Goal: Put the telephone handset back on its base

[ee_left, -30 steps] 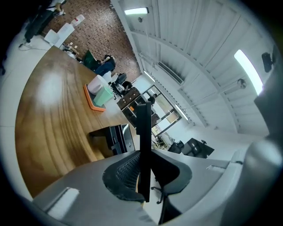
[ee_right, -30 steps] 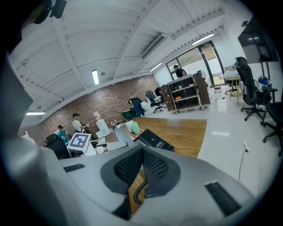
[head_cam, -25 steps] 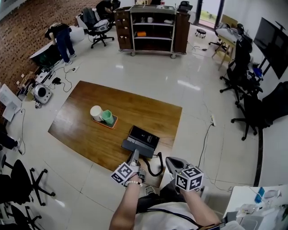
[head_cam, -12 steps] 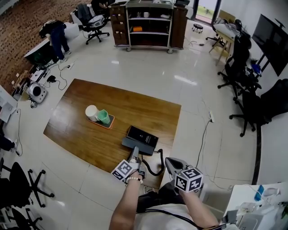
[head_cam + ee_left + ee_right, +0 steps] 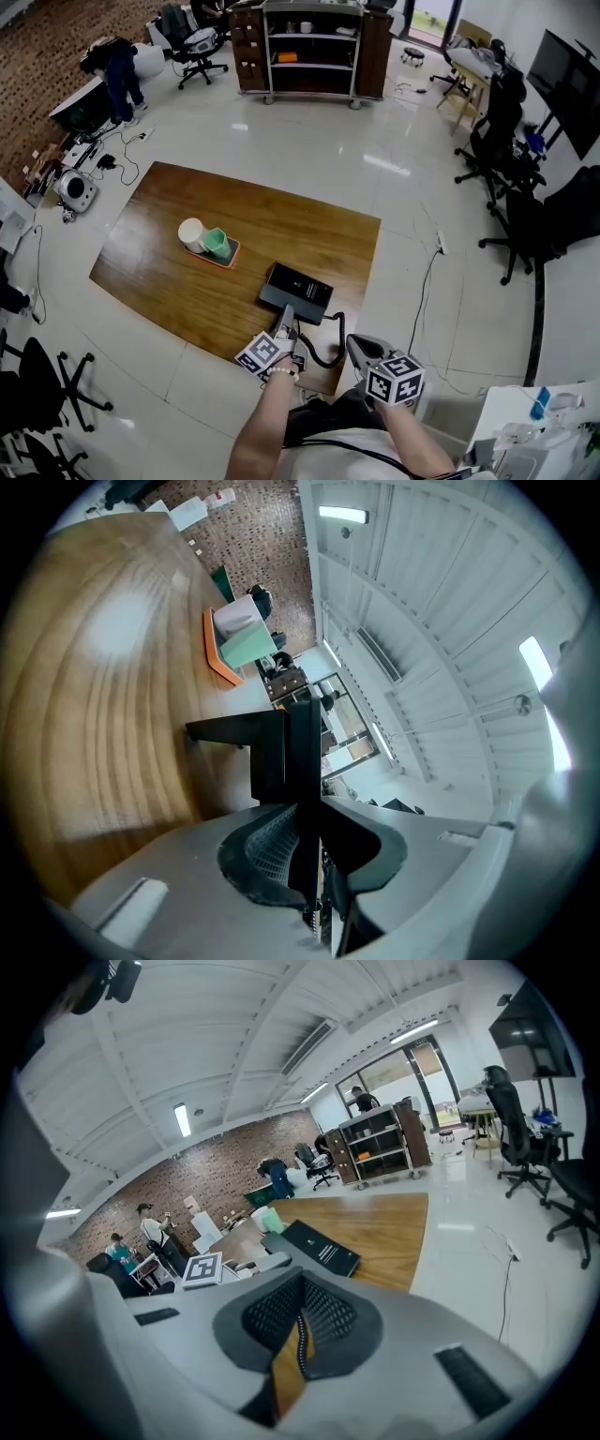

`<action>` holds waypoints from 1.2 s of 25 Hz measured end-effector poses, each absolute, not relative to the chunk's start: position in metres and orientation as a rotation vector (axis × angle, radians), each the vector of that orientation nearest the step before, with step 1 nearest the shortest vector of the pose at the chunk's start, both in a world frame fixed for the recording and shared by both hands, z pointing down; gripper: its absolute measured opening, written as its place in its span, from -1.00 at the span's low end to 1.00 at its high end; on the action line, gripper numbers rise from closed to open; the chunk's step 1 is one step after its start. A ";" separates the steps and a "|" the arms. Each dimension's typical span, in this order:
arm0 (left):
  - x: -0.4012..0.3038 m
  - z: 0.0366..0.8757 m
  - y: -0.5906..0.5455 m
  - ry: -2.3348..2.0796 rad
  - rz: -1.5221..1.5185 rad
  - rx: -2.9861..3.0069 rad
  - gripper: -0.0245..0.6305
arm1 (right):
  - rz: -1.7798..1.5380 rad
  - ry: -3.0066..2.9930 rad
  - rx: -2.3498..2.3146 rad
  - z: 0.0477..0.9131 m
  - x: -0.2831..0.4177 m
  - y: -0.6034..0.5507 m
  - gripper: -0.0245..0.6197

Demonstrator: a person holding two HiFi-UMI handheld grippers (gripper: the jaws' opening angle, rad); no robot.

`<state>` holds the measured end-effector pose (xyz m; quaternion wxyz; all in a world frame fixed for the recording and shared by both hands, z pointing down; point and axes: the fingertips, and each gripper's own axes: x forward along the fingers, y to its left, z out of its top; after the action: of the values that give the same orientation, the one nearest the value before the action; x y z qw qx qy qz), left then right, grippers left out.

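Handset (image 5: 302, 785) clamped edge-on in left tongs (image 5: 306, 819), near end hidden; right tongs (image 5: 300, 1314) closed, empty.

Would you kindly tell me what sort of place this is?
Probably an open office or lab workspace: rolling office chairs, a brick wall, a shelving cart and a wooden table.

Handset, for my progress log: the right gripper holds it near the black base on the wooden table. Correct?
No: the left gripper holds the handset, clamped between its jaws, as the left gripper view shows. It is near the black base on the wooden table.
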<state>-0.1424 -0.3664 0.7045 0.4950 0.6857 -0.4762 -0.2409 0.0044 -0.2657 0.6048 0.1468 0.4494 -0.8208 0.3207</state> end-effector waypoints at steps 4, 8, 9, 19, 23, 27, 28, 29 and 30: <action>-0.139 0.707 -0.366 -1.149 -0.565 1.679 -0.71 | 0.929 -2.361 1.296 0.606 0.006 -0.267 -0.89; -0.139 0.708 -0.362 -1.156 -0.563 1.675 -0.71 | 0.936 -2.352 1.311 0.604 0.012 -0.266 -0.89; -0.139 0.708 -0.362 -1.153 -0.566 1.672 -0.71 | 0.938 -2.349 1.314 0.604 0.014 -0.265 -0.89; -0.141 0.721 -0.362 -1.140 -0.603 1.634 -0.70 | 0.950 -2.318 1.327 0.609 0.029 -0.257 -0.89; -0.140 0.726 -0.362 -1.151 -0.576 1.619 -0.69 | 0.951 -2.318 1.317 0.608 0.032 -0.254 -0.89; -0.145 0.727 -0.354 -1.191 -0.518 1.588 -0.53 | 0.940 -2.335 1.300 0.603 0.032 -0.252 -0.89; -0.147 0.722 -0.349 -1.202 -0.508 1.603 -0.53 | 0.934 -2.341 1.296 0.602 0.033 -0.252 -0.89; -0.149 0.715 -0.344 -1.216 -0.496 1.621 -0.53 | 0.929 -2.346 1.292 0.600 0.034 -0.251 -0.89; -0.151 0.710 -0.337 -1.234 -0.479 1.635 -0.53 | 0.925 -2.350 1.288 0.598 0.036 -0.250 -0.89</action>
<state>-0.1513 -0.3369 0.7098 0.4961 0.6747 -0.5095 -0.1977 0.0358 -0.2503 0.5980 0.1526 0.4491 -0.8192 0.3225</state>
